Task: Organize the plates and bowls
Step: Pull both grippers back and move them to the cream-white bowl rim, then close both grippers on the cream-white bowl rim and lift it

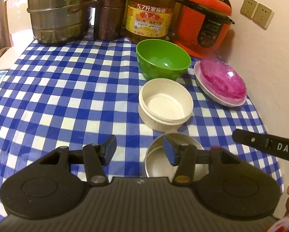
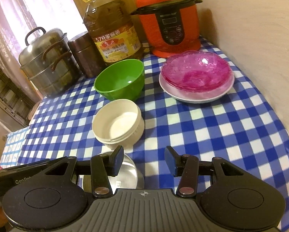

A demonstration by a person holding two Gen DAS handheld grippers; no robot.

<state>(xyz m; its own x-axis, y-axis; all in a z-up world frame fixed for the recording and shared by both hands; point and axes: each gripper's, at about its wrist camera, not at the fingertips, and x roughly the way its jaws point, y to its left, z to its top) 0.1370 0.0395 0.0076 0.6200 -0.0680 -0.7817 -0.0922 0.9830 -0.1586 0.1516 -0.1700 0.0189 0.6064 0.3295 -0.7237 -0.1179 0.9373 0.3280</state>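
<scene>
A small steel bowl (image 1: 159, 166) sits nearest on the checked tablecloth, partly hidden behind my fingers in both views. Beyond it stand a white bowl (image 1: 165, 104) and a green bowl (image 1: 162, 60). Pink glass plates (image 1: 223, 77) are stacked on a white plate (image 1: 213, 94) at the right. My left gripper (image 1: 139, 147) is open and holds nothing, its right finger over the steel bowl. My right gripper (image 2: 144, 159) is also open, its left finger over the steel bowl (image 2: 129, 172). The white bowl (image 2: 119, 123), green bowl (image 2: 121, 79) and pink plates (image 2: 196, 71) lie ahead of it.
Along the back stand a steel steamer pot (image 1: 59, 13), a brown canister (image 1: 107, 15), a big oil bottle (image 1: 150, 13) and a red rice cooker (image 1: 204, 19). A wall with sockets (image 1: 257, 12) closes the right side. The table's left edge (image 1: 1, 77) drops off.
</scene>
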